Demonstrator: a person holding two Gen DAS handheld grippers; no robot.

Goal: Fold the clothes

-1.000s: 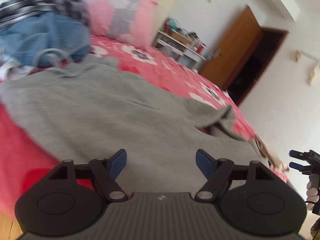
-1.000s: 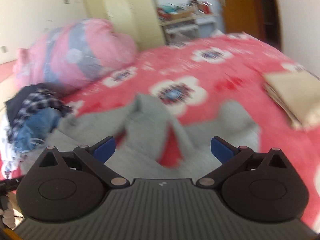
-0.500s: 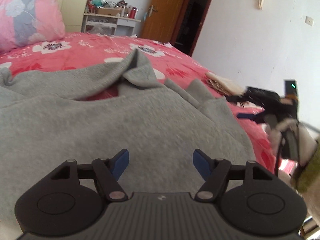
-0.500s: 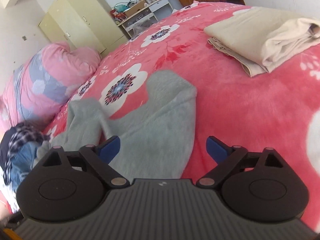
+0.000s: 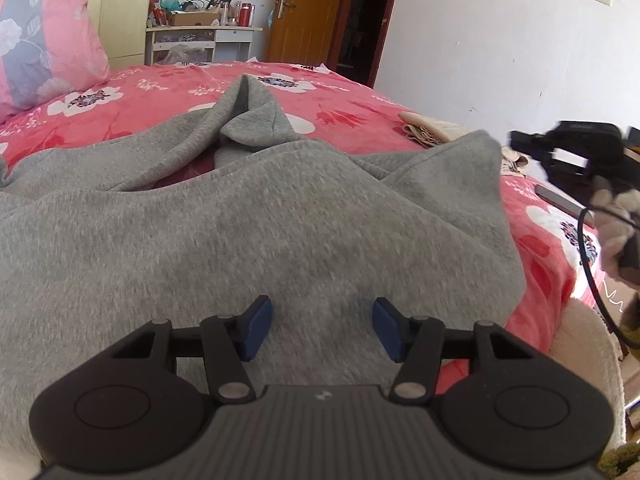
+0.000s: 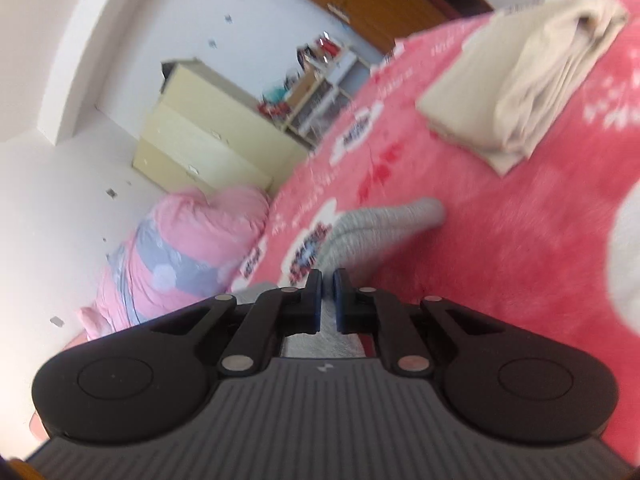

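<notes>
A grey sweatshirt point(image 5: 280, 220) lies spread over a red flowered bedspread point(image 5: 132, 92), with a fold standing up near its far edge. My left gripper point(image 5: 322, 322) hovers low over the near part of it. Its jaws are closing, with grey cloth lying under and between the blue pads point(image 5: 256, 332), which do not press on it. My right gripper point(image 6: 328, 280) is rolled to one side and shut on an edge of the sweatshirt point(image 6: 384, 220). In the left wrist view the right gripper point(image 5: 516, 140) holds that corner raised in a peak.
A folded beige garment point(image 6: 520, 92) lies on the bed beyond the sweatshirt. A pink and grey pillow point(image 5: 40, 52) sits at the far left. A white shelf unit point(image 5: 200, 40), a yellow cabinet point(image 6: 208, 136) and a wooden door point(image 5: 304, 12) stand behind the bed.
The left gripper swung across the sweatshirt, then held still as its jaws narrowed. The right gripper dropped toward the bed, rolled sideways and went from wide open to shut on the grey cloth.
</notes>
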